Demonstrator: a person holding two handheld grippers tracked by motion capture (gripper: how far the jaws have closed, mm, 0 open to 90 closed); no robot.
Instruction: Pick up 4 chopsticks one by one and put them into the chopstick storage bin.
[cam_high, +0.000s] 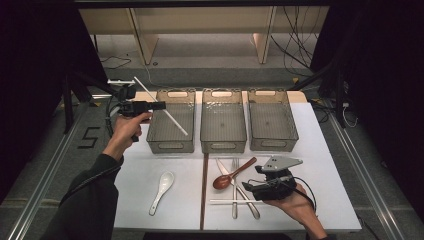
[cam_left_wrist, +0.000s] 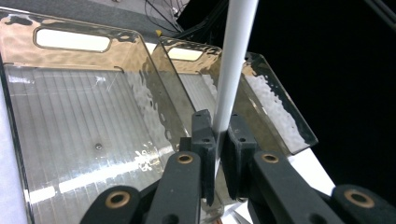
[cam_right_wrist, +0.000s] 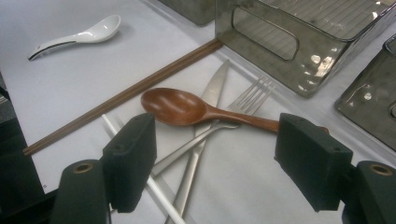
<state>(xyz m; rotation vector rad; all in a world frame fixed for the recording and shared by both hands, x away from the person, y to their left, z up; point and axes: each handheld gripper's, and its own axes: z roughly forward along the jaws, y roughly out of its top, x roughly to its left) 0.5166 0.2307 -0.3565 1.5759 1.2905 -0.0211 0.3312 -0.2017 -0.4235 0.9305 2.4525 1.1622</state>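
- My left gripper (cam_high: 159, 105) is clamping the white chopstick (cam_high: 165, 107) near its middle, long axis slanting down over the left bin (cam_high: 172, 146)
- My right gripper (cam_right_wrist: 217, 158) is hanging wide open just above the wooden spoon (cam_right_wrist: 187, 108), handle running toward the right jaw

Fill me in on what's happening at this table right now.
A person is sorting cutlery into three clear bins. The left gripper is shut on a white chopstick, holding it over the left bin. The right gripper hovers with its jaws open over the pile at the table's near side: a wooden spoon, a fork, a knife and another white chopstick. A white ceramic spoon lies apart to the left. The bins look empty.
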